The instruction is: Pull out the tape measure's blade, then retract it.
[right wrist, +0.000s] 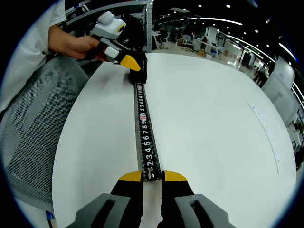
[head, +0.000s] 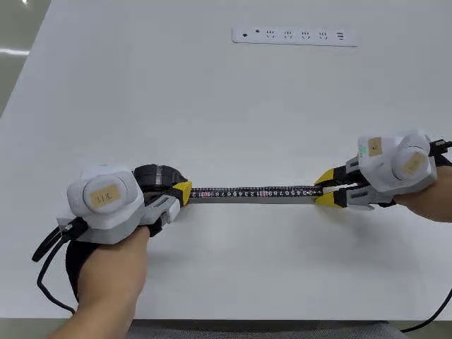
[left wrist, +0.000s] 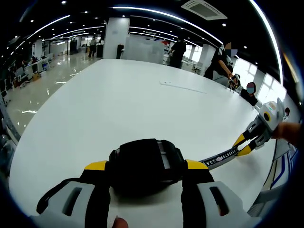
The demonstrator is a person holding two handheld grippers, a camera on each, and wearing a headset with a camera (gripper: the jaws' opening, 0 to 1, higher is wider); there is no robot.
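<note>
Your head view looks steeply down at the desk (head: 226,106), power strip (head: 294,35) far off at 12 o'clock. Your left gripper view sits hard against the tape case (left wrist: 145,164), blade (left wrist: 221,158) running toward 3 o'clock. Your right gripper view skims low, facing back along that shared blade toward 12 o'clock.

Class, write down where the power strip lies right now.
In the head view, the power strip lies near the table's far edge, right of centre, well beyond the blade stretched between the left tool and the right tool.
</note>
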